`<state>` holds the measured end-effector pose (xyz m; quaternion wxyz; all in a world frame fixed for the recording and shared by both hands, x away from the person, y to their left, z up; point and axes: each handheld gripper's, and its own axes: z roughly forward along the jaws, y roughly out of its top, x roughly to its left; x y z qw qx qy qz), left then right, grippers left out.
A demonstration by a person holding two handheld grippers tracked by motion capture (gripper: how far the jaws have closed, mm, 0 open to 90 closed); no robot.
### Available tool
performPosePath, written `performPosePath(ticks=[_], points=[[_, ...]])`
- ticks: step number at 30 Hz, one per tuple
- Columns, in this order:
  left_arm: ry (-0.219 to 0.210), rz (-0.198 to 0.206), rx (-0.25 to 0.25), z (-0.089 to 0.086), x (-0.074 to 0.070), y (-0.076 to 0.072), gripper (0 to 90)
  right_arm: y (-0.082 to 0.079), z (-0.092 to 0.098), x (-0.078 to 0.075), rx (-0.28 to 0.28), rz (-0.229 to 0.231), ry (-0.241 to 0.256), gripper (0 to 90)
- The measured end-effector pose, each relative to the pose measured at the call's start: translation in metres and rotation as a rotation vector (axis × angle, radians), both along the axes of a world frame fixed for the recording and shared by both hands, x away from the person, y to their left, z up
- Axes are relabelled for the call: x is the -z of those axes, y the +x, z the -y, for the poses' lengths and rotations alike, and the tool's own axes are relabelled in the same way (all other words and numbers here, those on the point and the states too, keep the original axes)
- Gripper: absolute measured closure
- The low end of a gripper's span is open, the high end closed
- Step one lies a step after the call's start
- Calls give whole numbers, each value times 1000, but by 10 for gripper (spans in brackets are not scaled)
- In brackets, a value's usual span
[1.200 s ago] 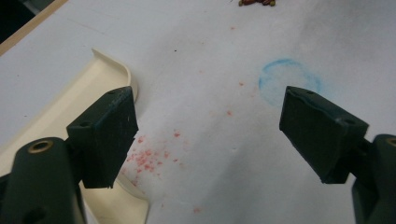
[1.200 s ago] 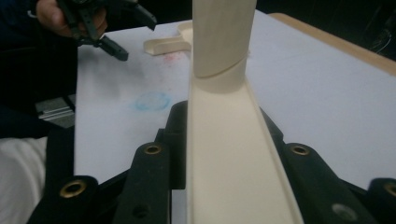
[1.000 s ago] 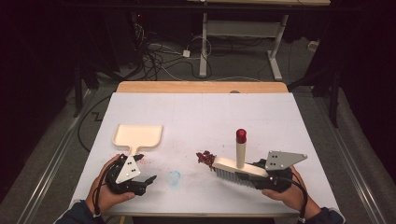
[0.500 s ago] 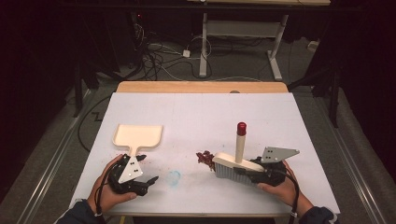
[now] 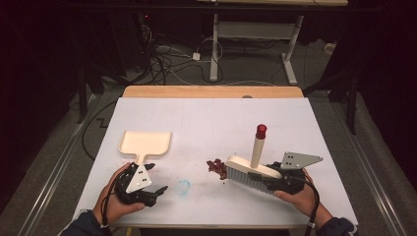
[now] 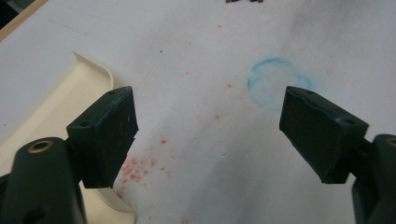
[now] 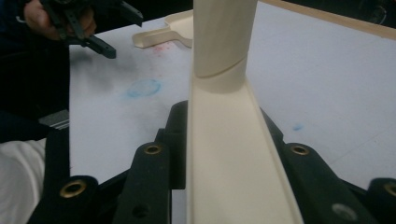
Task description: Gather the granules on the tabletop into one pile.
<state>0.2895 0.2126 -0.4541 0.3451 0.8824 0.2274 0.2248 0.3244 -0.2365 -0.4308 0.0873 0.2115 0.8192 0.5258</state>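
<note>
Right claw (image 5: 268, 178) clamps brush (image 5: 246, 169); left claw (image 6: 210, 135) gapes wide, empty

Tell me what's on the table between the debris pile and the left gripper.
In the high view, a faint blue ring mark lies between the debris pile and left gripper.

Cream dustpan (image 5: 145, 143), cream brush (image 5: 248, 172) with red-tipped handle, dark red crumbs (image 5: 215, 166), blue ring (image 5: 183, 187) on white table (image 5: 206, 115).

Floor cables (image 5: 162, 61) — desk frame (image 5: 255, 34) behind
</note>
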Motion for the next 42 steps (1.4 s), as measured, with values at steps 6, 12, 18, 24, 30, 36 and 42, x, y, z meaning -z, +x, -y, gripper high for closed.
performPosePath(ticks=[6,12,18,24,30,36,42], points=[[1,12,-6,-1,-1,-1,183,-16,8,-16,31,46,6,674],[-8,24,-26,-6,-3,-2,183,-30,15,-30,58,73,-34,674],[-4,34,-40,-8,-4,-5,183,-36,26,-32,88,34,-60,673],[11,41,-36,-6,-4,-7,183,-42,37,-32,124,-16,-107,673],[13,35,-31,-5,-3,-9,183,-43,49,-31,175,-73,-122,673],[19,25,-14,-1,-1,-9,183,-33,54,-28,211,-158,-138,672],[37,25,2,2,0,-8,183,-4,58,-16,244,-278,-159,657]])
